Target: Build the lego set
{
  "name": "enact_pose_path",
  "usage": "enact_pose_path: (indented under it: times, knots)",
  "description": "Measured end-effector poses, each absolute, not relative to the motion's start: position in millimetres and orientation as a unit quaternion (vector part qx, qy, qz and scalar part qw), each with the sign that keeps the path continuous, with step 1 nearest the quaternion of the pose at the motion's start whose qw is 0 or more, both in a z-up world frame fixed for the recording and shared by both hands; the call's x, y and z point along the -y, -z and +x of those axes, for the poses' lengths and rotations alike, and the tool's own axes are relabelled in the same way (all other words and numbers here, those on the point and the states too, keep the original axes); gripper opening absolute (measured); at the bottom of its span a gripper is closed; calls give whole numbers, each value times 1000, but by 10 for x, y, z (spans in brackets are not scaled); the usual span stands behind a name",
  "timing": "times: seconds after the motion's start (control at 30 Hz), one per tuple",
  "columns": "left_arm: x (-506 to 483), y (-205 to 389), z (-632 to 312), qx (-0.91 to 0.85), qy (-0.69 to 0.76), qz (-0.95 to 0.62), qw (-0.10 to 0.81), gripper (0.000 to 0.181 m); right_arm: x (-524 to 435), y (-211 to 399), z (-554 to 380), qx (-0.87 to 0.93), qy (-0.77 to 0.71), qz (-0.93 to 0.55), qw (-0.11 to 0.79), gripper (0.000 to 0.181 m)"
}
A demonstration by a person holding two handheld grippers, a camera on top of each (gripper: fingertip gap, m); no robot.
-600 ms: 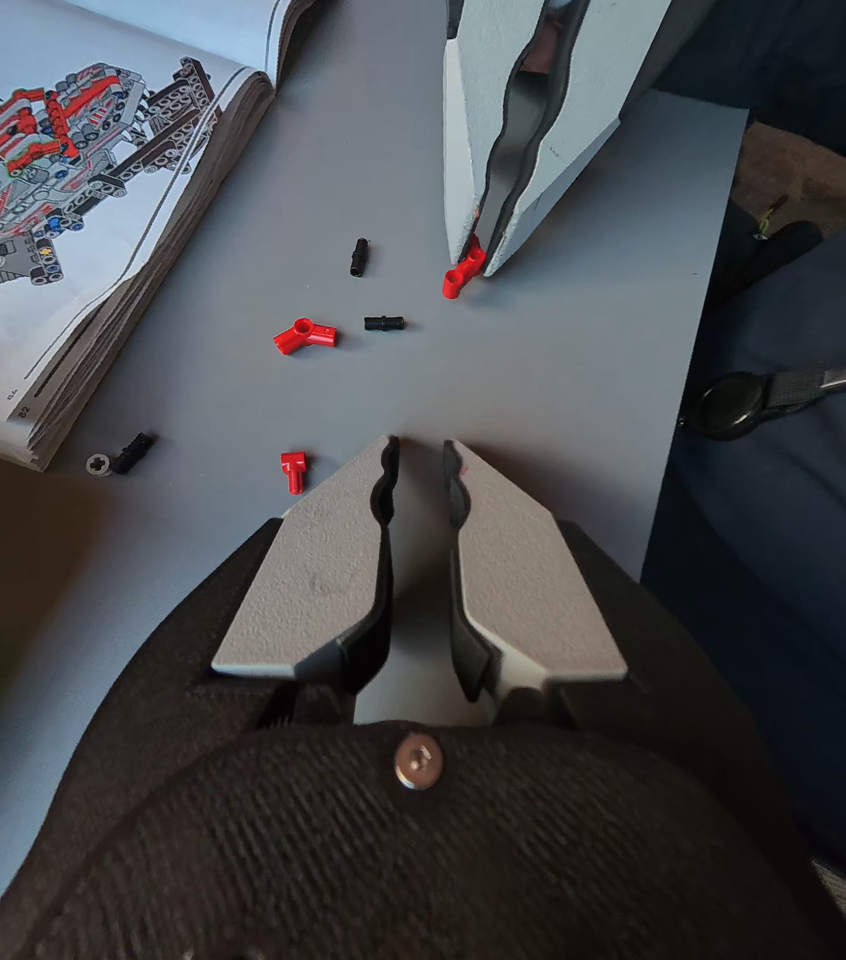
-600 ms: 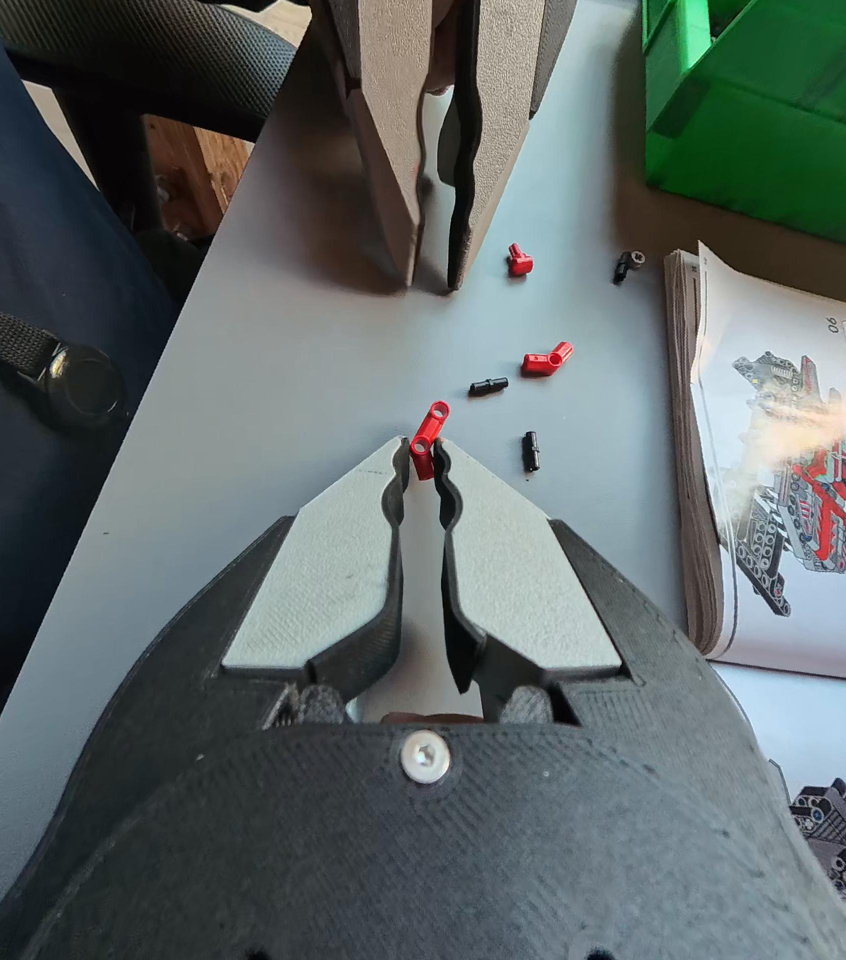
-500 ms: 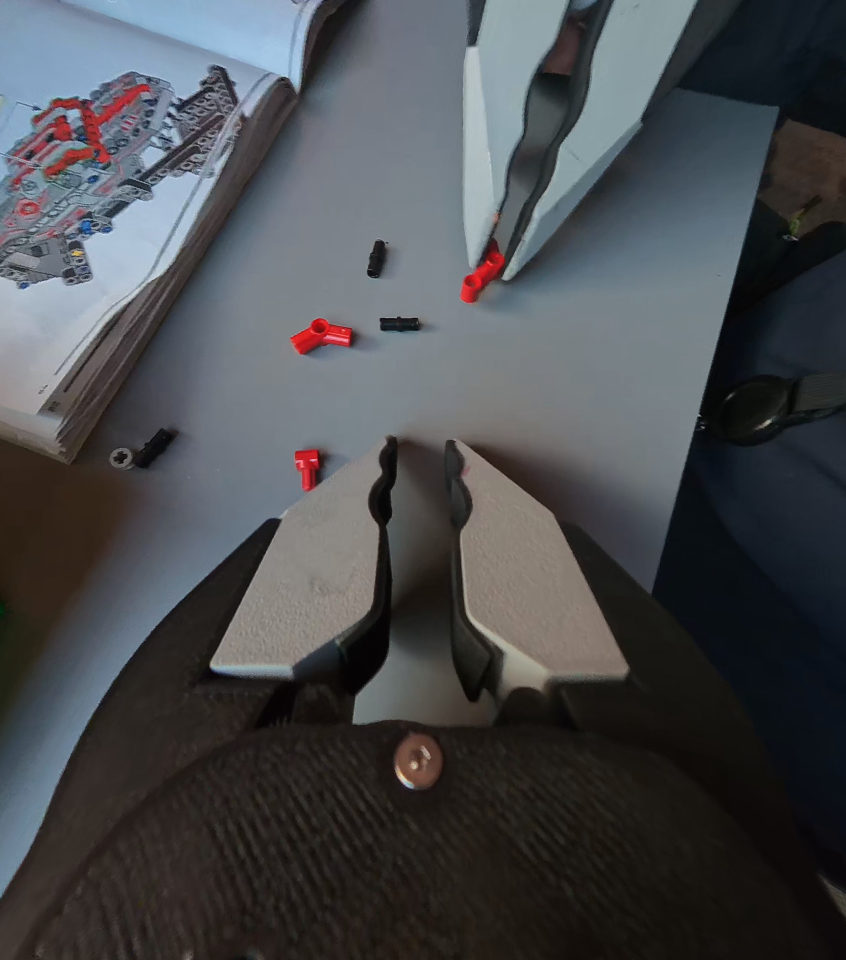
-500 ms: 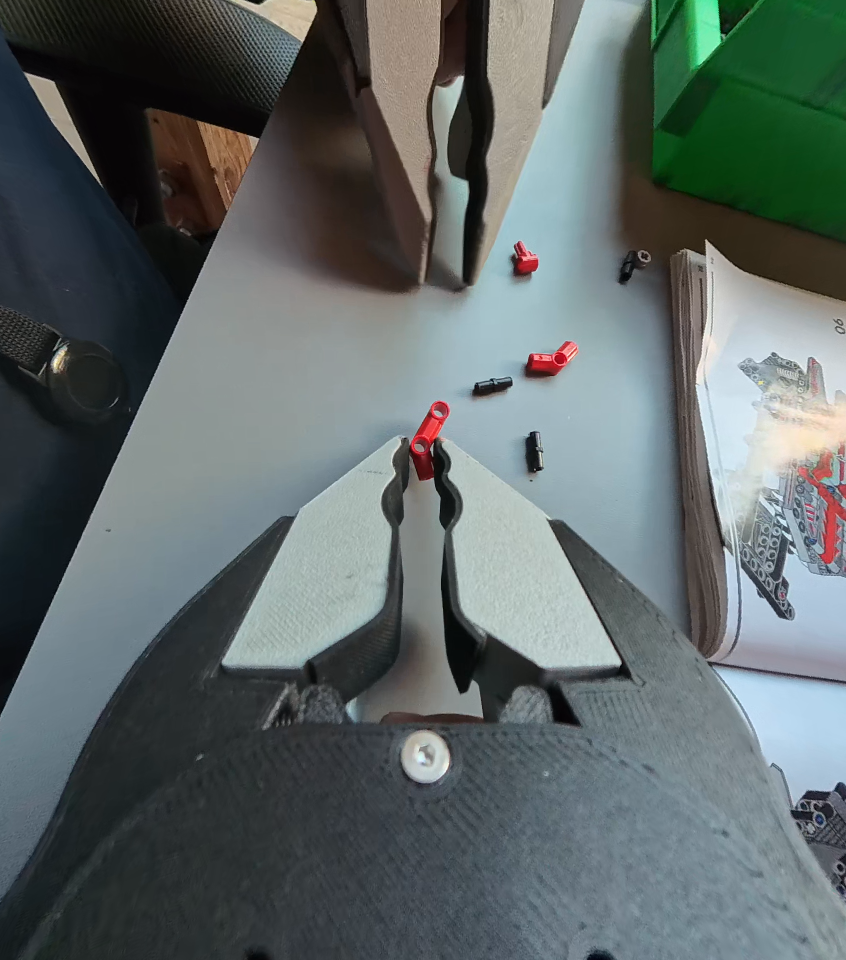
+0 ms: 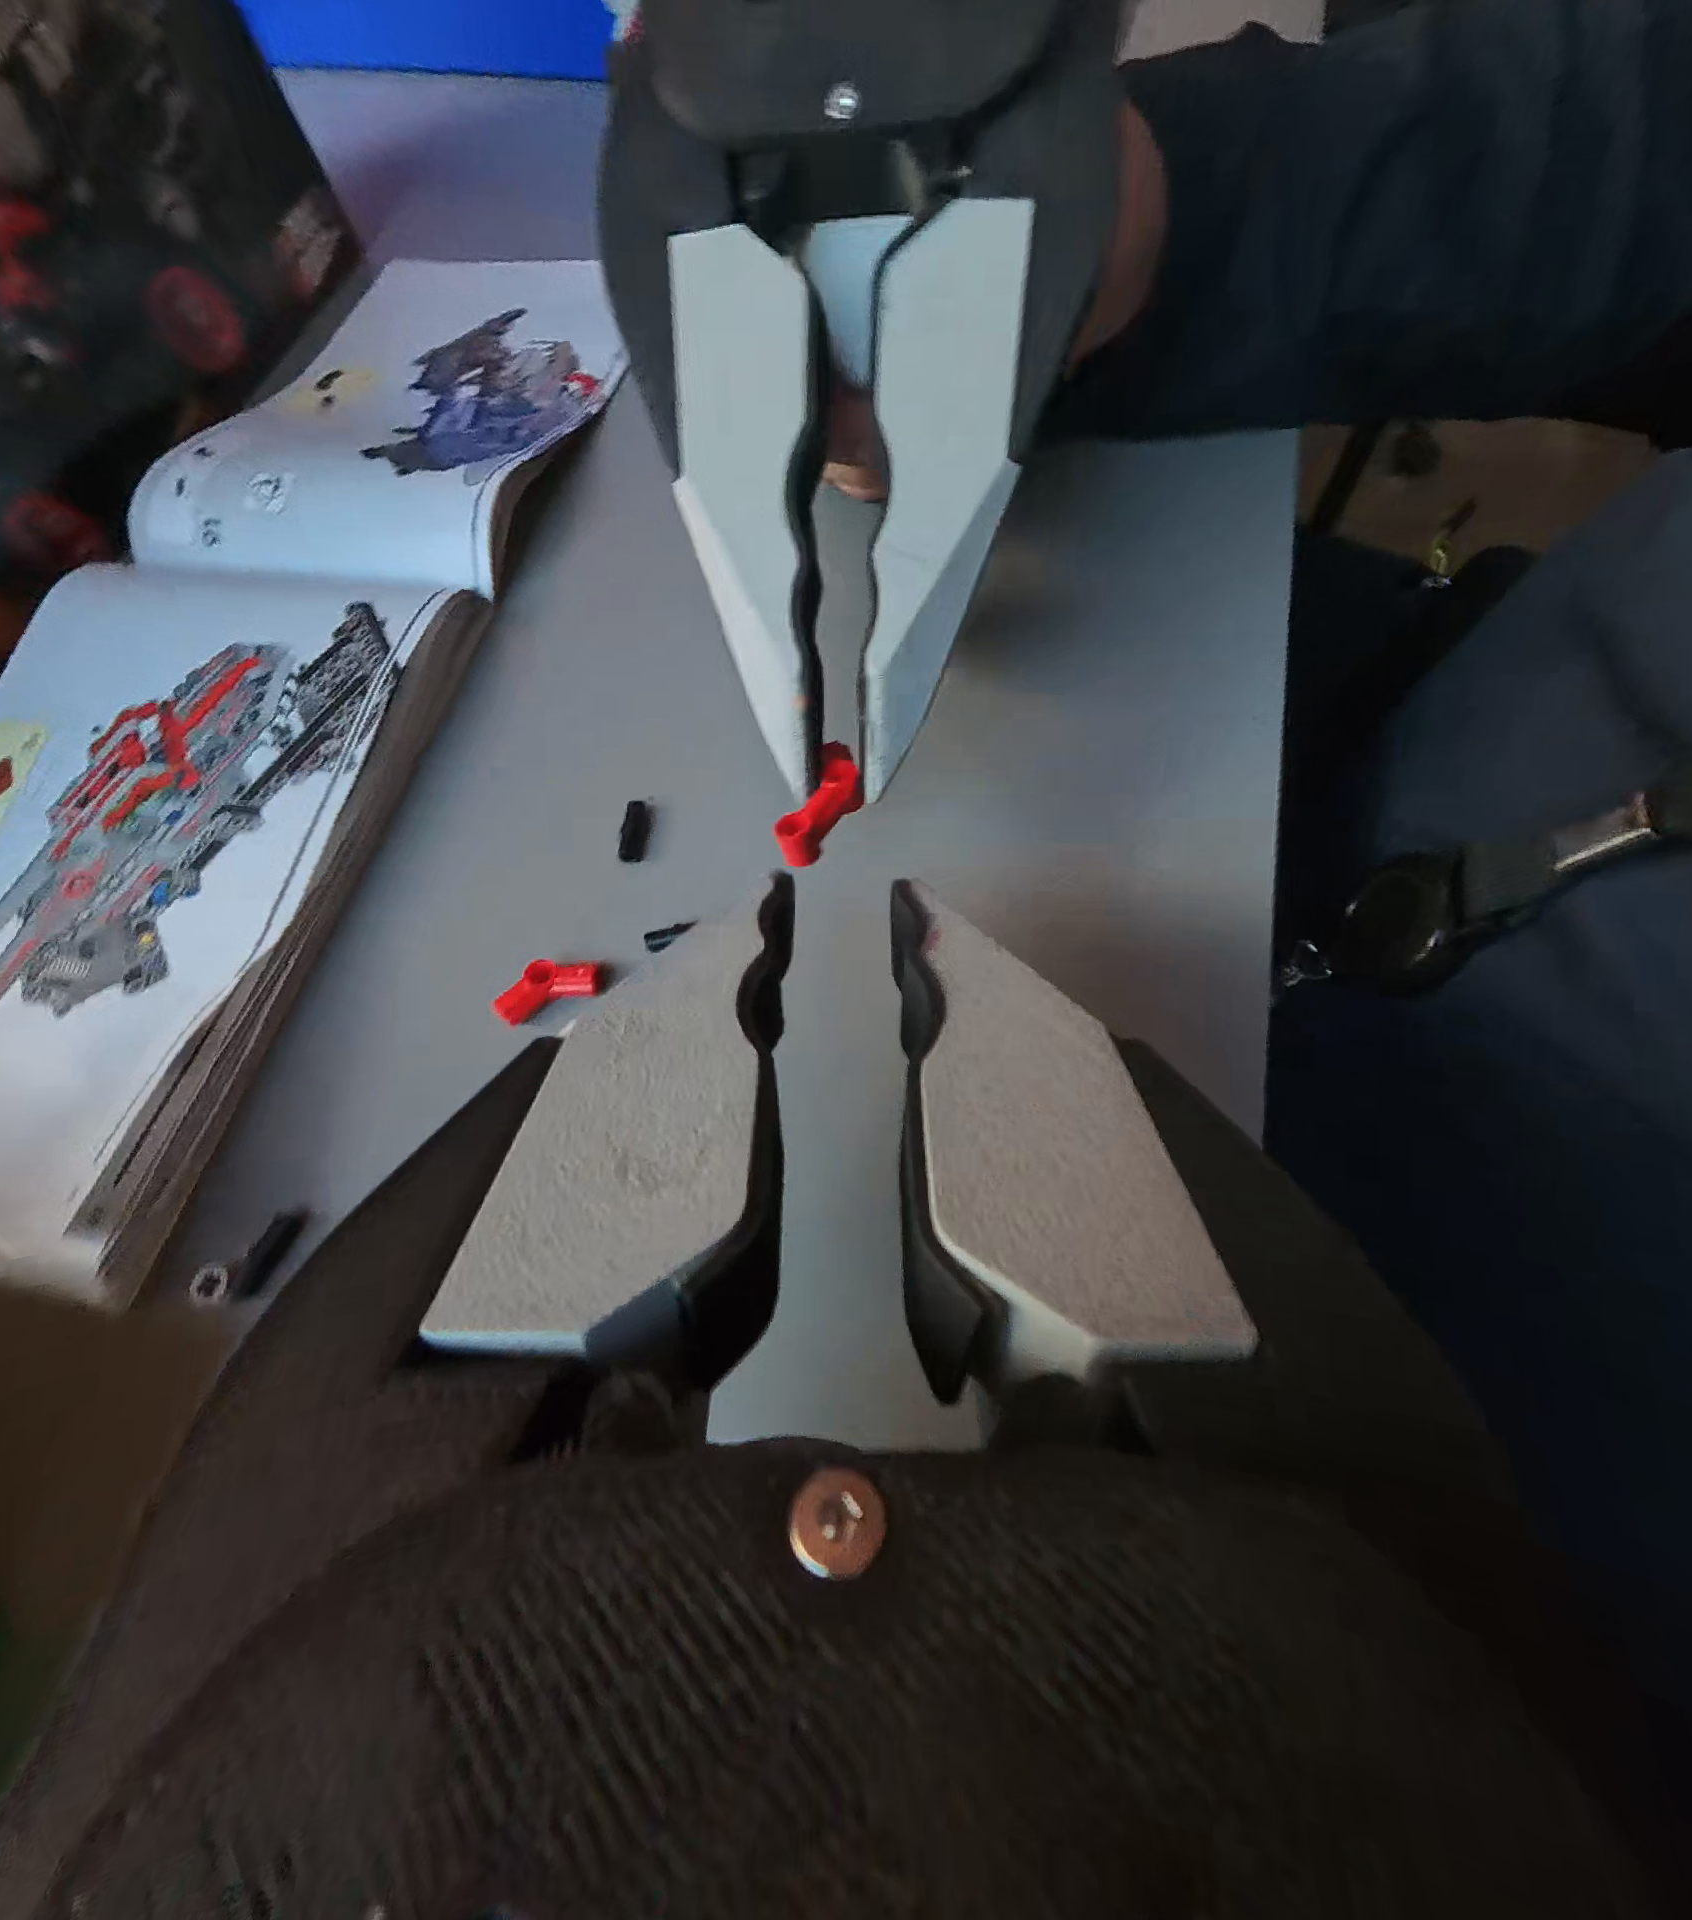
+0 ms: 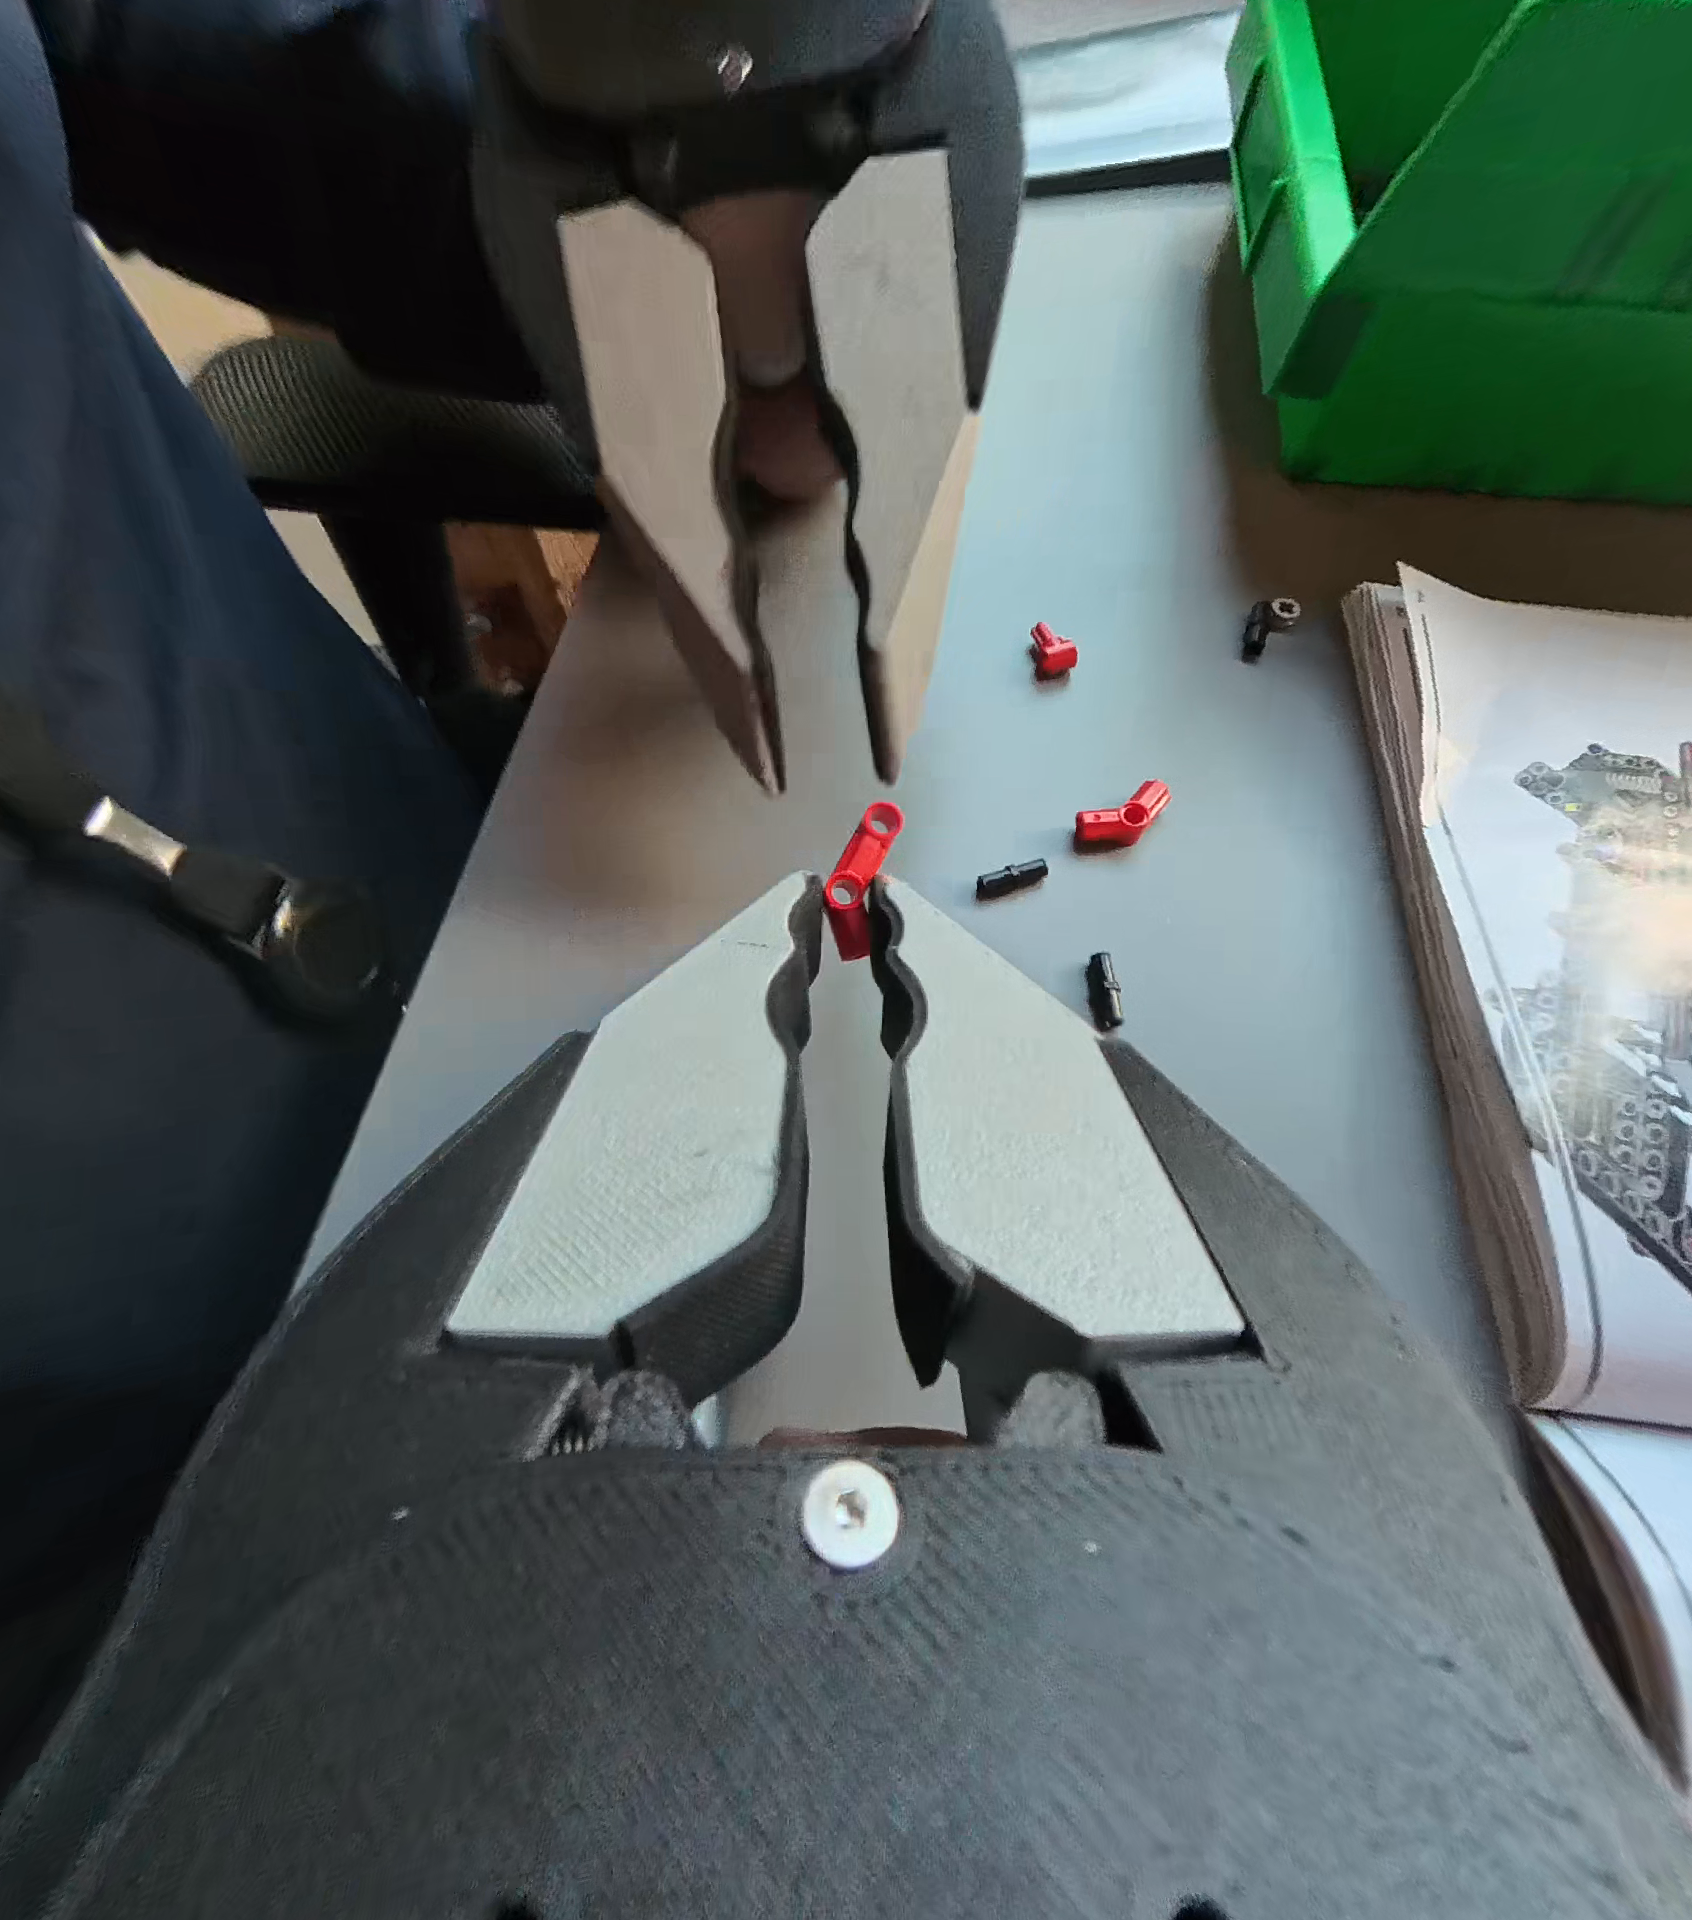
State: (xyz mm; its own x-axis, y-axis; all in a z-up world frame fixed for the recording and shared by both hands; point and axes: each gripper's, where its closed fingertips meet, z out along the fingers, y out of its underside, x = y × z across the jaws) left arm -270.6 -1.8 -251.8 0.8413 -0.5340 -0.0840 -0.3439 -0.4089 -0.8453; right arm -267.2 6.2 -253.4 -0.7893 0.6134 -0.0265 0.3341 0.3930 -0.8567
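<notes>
Now: right gripper [image 6: 850, 894] clamped on red angled connector [image 6: 860, 871], long axis pointing forward toward left gripper [image 5: 840, 894]; left jaws apart, empty.

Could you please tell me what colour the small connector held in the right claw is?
Red, clearest in the right wrist view: small angled plastic connector.

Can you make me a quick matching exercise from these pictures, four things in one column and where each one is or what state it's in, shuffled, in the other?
Things:
1. right gripper
2. left gripper
3. green bin
4. instruction booklet

States or places:
A. lying open on the table, page showing a grey and red model
B. open, holding nothing
C. standing at the table's far corner in the right wrist view
D. shut on a red angled connector

Pairs: 1-D, 2-B, 3-C, 4-A
</notes>
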Motion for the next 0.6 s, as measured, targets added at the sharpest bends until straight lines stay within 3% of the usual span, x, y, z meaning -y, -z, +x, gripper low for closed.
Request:
enact_pose_path:
  times: [0.6]
  knots:
    - [-36,2448,-2619,-295,72,-808,504,18,-38,2436,-2547,715,-557,-422,-30,5]
